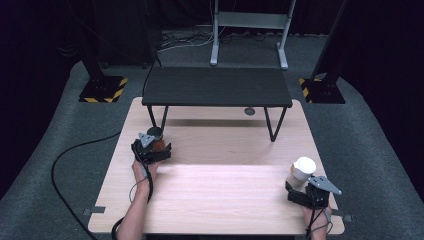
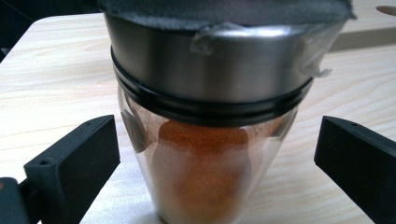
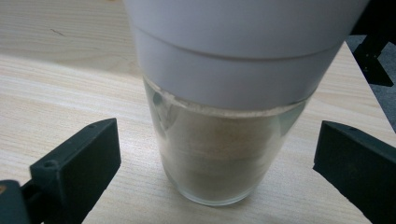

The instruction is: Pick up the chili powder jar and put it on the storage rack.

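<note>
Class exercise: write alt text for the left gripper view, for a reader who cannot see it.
A glass shaker of orange-red powder, topped by a steel lid with a black ring, stands on a pale wooden table. It sits between the left gripper's two black jaws, which stand open and clear of the glass.

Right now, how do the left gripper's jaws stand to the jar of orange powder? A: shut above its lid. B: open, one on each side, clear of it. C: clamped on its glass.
B: the left gripper has both jaws standing apart from the jar, table visible between.
</note>
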The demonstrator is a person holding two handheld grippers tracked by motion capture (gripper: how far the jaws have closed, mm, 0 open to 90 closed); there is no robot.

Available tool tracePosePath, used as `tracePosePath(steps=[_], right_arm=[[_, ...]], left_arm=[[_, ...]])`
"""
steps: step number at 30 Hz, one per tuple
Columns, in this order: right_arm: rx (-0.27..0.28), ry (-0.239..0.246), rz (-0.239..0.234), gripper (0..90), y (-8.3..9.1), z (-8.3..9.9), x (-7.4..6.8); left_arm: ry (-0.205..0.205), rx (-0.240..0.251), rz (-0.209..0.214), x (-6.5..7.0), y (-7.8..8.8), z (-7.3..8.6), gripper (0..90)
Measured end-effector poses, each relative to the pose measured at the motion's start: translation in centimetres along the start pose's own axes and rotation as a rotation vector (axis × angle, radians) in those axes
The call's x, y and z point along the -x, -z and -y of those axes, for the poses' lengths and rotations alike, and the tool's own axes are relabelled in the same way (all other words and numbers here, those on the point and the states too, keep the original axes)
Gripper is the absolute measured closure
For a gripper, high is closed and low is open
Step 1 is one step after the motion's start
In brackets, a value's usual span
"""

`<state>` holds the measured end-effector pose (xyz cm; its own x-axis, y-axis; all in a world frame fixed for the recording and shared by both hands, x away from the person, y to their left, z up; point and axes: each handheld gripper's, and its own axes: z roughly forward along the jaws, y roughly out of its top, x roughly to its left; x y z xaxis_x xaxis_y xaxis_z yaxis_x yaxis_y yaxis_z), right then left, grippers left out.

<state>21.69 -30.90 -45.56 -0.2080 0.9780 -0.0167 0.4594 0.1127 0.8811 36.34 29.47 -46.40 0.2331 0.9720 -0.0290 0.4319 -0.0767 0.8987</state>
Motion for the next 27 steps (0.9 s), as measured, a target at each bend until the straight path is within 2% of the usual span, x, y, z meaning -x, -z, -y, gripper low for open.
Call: tracePosePath(steps=[13, 17, 21, 27], right_arm=[[-0.007, 0.005, 0.006, 0.0, -0.06, -0.12, -0.16], [-0.004, 0.003, 0.005, 0.0, -0.05, -0.07, -0.12], [-0.006, 0.006, 0.004, 0.0, -0.06, -0.1, -0.12], [-0.006, 0.011, 0.005, 0.0, -0.07, -0.12, -0.17]], left_arm=[[-0.008, 0.004, -0.004, -0.04, -0.4, -0.16, 0.0], [-0.024, 0.008, 0.0, 0.05, -0.79, -0.29, 0.0], [-0.01, 0.01, 0.0, -0.08, -0.89, -0.33, 0.0], [-0.012, 0.01, 0.005, -0.14, -0.96, -0.34, 0.0]])
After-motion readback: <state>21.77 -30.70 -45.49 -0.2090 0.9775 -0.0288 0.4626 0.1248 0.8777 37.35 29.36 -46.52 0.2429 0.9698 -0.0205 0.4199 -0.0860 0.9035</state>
